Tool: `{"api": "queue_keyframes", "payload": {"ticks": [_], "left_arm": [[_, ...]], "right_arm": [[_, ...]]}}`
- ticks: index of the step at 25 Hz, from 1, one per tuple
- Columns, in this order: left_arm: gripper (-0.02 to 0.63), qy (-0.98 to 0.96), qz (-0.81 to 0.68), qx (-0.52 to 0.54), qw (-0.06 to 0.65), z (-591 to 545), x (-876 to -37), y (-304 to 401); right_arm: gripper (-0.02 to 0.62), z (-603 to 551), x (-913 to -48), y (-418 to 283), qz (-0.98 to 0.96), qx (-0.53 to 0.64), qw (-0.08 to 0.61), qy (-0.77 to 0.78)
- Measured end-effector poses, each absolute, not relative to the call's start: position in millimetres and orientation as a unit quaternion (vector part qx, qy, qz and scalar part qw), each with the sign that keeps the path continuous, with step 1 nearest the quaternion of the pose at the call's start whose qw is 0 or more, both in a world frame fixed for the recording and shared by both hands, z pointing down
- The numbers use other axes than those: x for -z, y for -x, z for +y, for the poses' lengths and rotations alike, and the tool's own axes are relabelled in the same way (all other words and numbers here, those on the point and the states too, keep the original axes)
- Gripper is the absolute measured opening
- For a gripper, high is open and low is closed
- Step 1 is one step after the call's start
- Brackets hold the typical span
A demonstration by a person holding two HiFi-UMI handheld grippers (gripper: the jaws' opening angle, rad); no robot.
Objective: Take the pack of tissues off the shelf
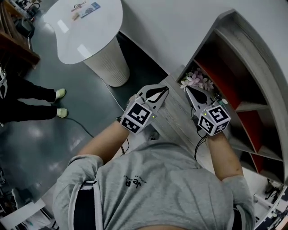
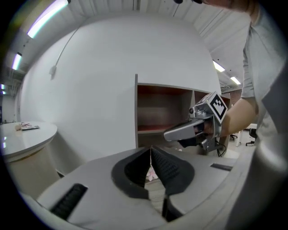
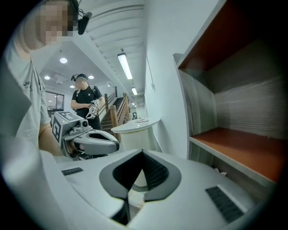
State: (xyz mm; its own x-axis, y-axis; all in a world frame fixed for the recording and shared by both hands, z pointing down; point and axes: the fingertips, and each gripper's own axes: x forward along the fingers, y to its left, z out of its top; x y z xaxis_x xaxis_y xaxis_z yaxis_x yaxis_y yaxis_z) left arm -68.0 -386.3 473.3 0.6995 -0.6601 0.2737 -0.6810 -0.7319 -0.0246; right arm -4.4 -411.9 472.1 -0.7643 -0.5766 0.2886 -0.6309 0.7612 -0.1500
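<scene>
Our left claw (image 1: pixel 165 90) and right claw (image 1: pixel 187 88) each have jaws pressed together, above the top of a grey wood-grain shelf unit (image 1: pixel 175 114) at twelve o'clock. Pink flowers (image 1: pixel 195 80) sit at one o'clock from the right claw. We cannot tell where the pack of tissues lies.

From above we see a person in a grey T-shirt (image 1: pixel 162 188) holding the left hand-held gripper (image 1: pixel 165 90) and the right hand-held gripper (image 1: pixel 188 88) side by side over the wood-grain top of the shelf (image 1: pixel 173 114), each with its jaws together at the tip. Just beyond the two tips are pink flowers (image 1: pixel 196 80), and to the right the shelf opens into compartments with red back panels (image 1: pixel 225 83). Farther left a round white surface (image 1: pixel 103 31) carries a few small flat things (image 1: pixel 85 8), and another person's light shoes (image 1: pixel 60 94) stand on the dark floor (image 1: pixel 54 148).
</scene>
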Motion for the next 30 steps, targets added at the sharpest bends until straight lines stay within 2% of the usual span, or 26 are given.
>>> {"api": "queue_keyframes", "payload": {"ticks": [11,30], "left_arm": [[0.012,-0.903,-0.42,-0.077,0.052,-292.8,-431.0,42.1],[0.012,-0.845,-0.528,-0.046,0.073,-95.9,-415.8,-1.2]], "right_arm": [[0.014,-327.4,-440.6,-26.3,-0.953,-0.112,0.108,-0.259],[0.012,-154.5,-409.5,-81.9,-0.973,-0.109,0.1,-0.177]]}}
